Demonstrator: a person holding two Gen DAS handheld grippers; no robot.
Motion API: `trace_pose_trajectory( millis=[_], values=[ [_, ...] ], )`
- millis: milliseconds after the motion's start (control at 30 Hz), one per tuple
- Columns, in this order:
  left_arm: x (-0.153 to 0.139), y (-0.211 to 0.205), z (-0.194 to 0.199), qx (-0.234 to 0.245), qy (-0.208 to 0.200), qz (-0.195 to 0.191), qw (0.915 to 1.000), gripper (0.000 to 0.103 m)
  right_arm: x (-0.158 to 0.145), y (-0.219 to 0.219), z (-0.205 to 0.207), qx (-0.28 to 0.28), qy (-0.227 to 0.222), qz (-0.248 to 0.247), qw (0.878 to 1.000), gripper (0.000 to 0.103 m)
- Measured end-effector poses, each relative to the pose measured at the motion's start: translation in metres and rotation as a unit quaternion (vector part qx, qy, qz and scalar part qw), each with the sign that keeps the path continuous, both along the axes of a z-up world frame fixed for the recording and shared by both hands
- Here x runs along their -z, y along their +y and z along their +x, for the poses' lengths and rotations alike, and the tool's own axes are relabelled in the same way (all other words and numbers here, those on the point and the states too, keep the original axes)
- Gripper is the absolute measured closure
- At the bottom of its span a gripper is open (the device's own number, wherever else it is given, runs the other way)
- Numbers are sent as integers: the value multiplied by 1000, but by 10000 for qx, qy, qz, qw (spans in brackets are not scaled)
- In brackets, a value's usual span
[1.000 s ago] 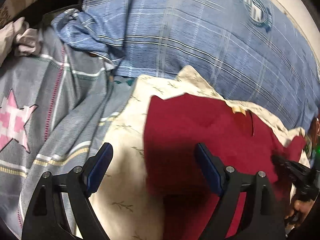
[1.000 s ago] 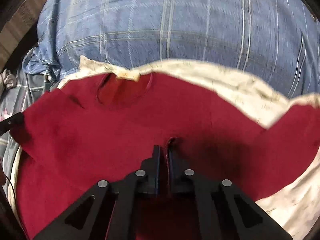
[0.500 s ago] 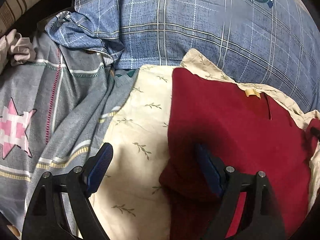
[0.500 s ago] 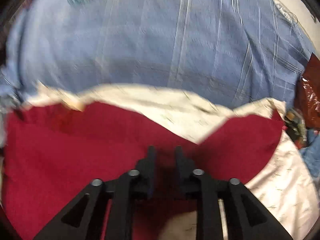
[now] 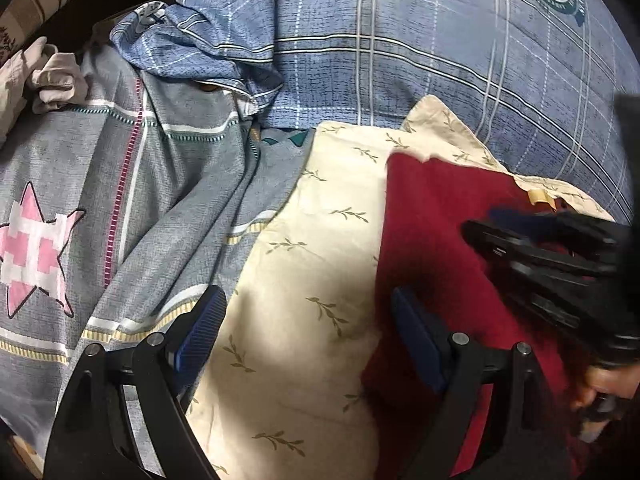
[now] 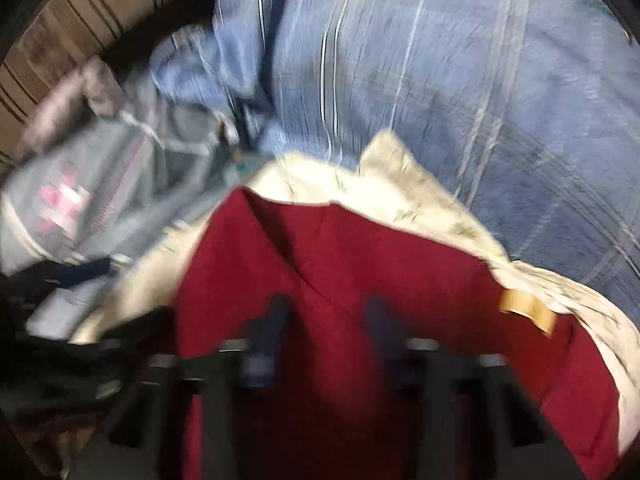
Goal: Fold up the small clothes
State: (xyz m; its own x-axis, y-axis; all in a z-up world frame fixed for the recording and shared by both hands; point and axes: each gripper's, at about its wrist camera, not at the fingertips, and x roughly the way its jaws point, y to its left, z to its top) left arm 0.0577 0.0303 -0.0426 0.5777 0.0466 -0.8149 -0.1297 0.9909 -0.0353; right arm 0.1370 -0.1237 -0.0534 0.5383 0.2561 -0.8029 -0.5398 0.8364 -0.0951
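On the cream leaf-print cloth [image 5: 304, 264] a dark red top [image 5: 436, 240] is laid, one side already folded over its body. A fold step is judged in hand; next, the left edge must be gripped and carried across. The left gripper [image 5: 308, 332] is held wide, empty, straddling that edge. The right gripper [image 6: 326, 320] is seen closing above the red fabric, nothing visibly between its jaws. Only the left view resolves the blue plaid bedding [image 5: 400, 60] and star-patterned quilt [image 5: 32, 252] sharply; the right view is blurred but shows the tan neck label [image 6: 528, 310].
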Motion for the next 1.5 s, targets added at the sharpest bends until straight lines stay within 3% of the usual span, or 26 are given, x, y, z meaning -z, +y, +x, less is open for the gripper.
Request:
trace_pose_trajectory(
  millis=[67, 133, 200, 367, 500, 667, 733, 833, 900, 1000, 1167, 1500],
  values=[
    [-1, -1, 4, -11, 59, -96, 9999, 18, 9, 3, 8, 205, -259, -152, 9993, 82],
    [-4, -4, 6, -11, 13, -98, 10000, 18, 13, 0, 13, 354, -161, -117, 9992, 82],
    [-10, -9, 3, 46, -152, -85, 9998, 18, 0, -17, 6, 500, -170, 245, 9983, 76],
    [-24, -19, -3, 320, -397, -515, 9974, 18, -24, -65, -40, 631, -147, 367, 9972, 54],
    [-30, -36, -4, 486, -473, -360, 9970, 18, -32, -124, -81, 1157, -333, 128, 9926, 52],
    [-25, -55, 2, 661, -293, -225, 9971, 18, -10, -179, -72, 2122, -189, -250, 9767, 48],
    [-18, -61, 7, 695, -149, -18, 9975, 18, -13, -198, -73, 2174, -68, 248, 9757, 47],
    [-19, -64, 6, 704, -184, 112, 9973, 18, -29, -208, -81, 2300, -140, 475, 9719, 44],
    [-25, -61, 3, 726, -256, -15, 9970, 18, -34, -215, -87, 2450, -301, 451, 9680, 39],
    [-36, -60, -2, 777, -430, -200, 9958, 18, -25, -226, -87, 2696, -200, 285, 9623, 39],
    [-37, -62, -2, 790, -419, -138, 9959, 18, -22, -220, -94, 2679, -296, 119, 9629, 39],
    [-33, -66, 1, 851, -362, -97, 9957, 18, -26, -194, -96, 2378, -313, 237, 9705, 39]
  ],
)
